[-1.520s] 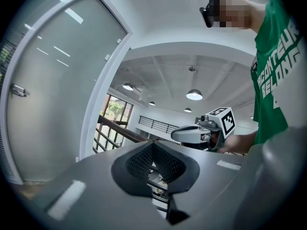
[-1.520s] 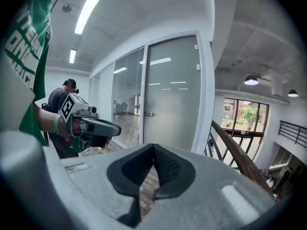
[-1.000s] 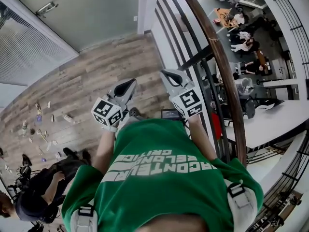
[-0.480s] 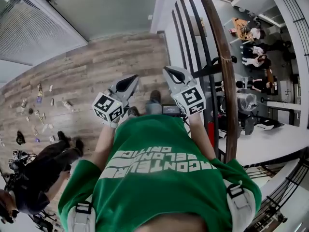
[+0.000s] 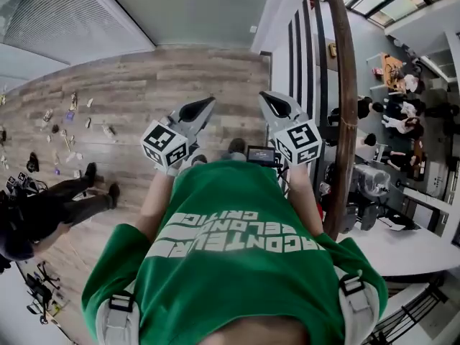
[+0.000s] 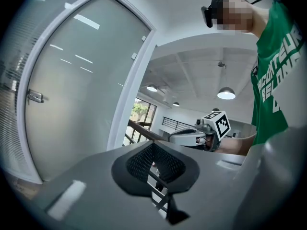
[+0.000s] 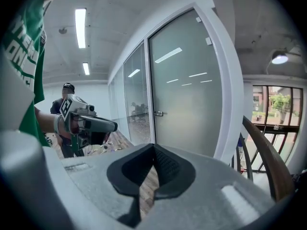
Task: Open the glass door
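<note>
**Head view.** The left claw [image 5: 204,106] and the right claw [image 5: 269,98] are held out in front of the chest, side by side. Each tapers to a closed point and neither carries anything. The glass door [image 5: 194,9] stands ahead at the top of the frame, across a stretch of wooden floor [image 5: 144,85]. Both claws are well apart from it. A wooden handrail [image 5: 343,85] runs along the person's right.

**Left gripper view.** The jaws meet at their tips, leaving only a thin slit lower down, and nothing sits between them. The door lies to the left: a frosted pane in a white frame, apparently shut. A small metal lever handle [image 6: 34,97] sits at mid-height on its left edge.

**Right gripper view.** The jaws are drawn together in the same way and are empty. The door is almost straight ahead, with the handle showing at the pane's left edge.

**Assessment.**
- **Progress:** The approach is not finished and the door is untouched.
- **Door:** It is judged rigid and probably heavy. The glass is smooth, gives no grip, and should not be knocked by the hard claw.
- **Point of hold:** The lever handle is the only sound place to take hold.
- **Handle:** It is small, stiff and likely slippery metal, so a claw must first open and then close squarely across the lever
- **Risk:** The jaws may slide off the lever as it is pressed down
</note>
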A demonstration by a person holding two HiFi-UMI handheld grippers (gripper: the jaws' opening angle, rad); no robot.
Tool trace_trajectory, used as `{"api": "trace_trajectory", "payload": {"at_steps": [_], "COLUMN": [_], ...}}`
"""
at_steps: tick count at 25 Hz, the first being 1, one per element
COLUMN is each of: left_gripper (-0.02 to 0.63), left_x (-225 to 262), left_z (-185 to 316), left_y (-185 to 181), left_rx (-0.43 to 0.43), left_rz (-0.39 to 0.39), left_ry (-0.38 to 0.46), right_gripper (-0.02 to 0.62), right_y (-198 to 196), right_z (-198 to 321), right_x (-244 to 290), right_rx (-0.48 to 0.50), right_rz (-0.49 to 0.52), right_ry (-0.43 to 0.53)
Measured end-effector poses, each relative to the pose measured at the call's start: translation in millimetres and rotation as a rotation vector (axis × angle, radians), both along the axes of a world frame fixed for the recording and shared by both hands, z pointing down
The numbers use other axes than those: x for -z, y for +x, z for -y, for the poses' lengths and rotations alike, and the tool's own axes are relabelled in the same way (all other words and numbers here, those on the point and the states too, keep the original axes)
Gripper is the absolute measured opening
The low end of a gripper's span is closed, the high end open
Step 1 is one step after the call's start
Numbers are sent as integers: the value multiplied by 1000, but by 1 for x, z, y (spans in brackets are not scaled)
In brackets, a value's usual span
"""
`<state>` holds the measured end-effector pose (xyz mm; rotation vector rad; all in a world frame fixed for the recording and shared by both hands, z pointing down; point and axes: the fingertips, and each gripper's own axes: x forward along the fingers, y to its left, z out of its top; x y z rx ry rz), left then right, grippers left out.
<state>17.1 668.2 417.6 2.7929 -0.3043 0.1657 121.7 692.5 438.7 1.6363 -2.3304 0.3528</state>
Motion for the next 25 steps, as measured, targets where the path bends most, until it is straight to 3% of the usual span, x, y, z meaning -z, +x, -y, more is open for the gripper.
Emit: {"api": "trace_trajectory", "payload": {"at_steps": [8,13,25], "left_gripper": [15,15,15], "left_x": [-6,-17,-26], "left_z": [10,18,84], "left_y": [9,1,9], "left_rx": [82,108,63], "left_rz": [44,63,2], "left_ry": [2,-19,-38], "right_gripper": [-7,-6,-6], "right_y": [42,46,42], "right_z": [18,34,69], "right_x": [-15,-20,-32], "right_rx": [14,20,-11], "right_rz": [7,1,-71], "right_ry": [-35,-42,-100]}}
